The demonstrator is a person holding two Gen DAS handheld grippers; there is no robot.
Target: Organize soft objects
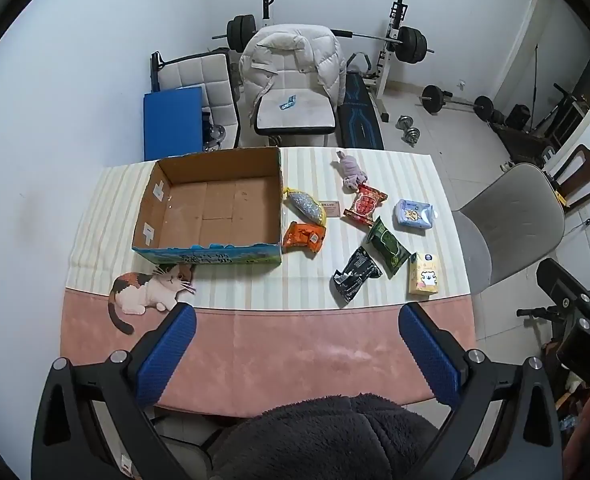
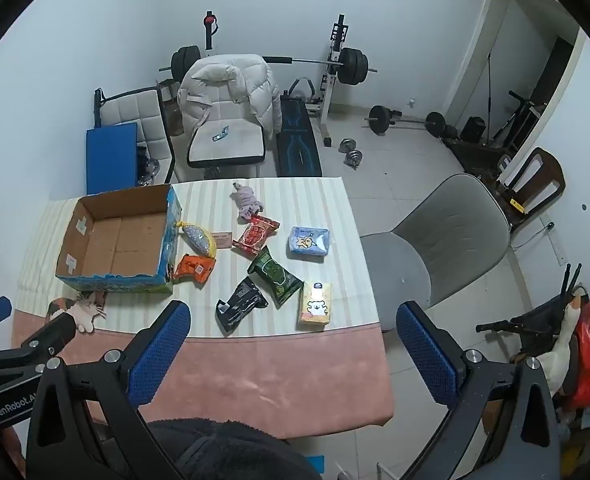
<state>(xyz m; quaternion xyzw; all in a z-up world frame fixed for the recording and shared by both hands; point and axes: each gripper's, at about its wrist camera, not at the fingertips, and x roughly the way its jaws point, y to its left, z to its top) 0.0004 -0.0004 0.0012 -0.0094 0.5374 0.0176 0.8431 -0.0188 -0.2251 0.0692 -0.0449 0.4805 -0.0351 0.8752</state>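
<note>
An empty open cardboard box (image 1: 215, 204) (image 2: 123, 240) sits on the table's left. Right of it lie soft packs: a silver-yellow pouch (image 1: 306, 206), an orange pack (image 1: 304, 237), a red pack (image 1: 365, 204), a green pack (image 1: 388, 246), a black pack (image 1: 353, 278), a blue tissue pack (image 1: 414, 214), a yellow tissue pack (image 1: 424, 274) and a purple plush toy (image 1: 349, 168). My left gripper (image 1: 297, 322) is open and empty above the table's near edge. My right gripper (image 2: 293, 320) is open and empty, above the near right corner.
A cat picture (image 1: 147, 292) is printed on the tablecloth (image 1: 295, 352) at the near left. A grey chair (image 2: 435, 248) stands right of the table. A chair with a white jacket (image 1: 295, 80) and weight equipment stand behind.
</note>
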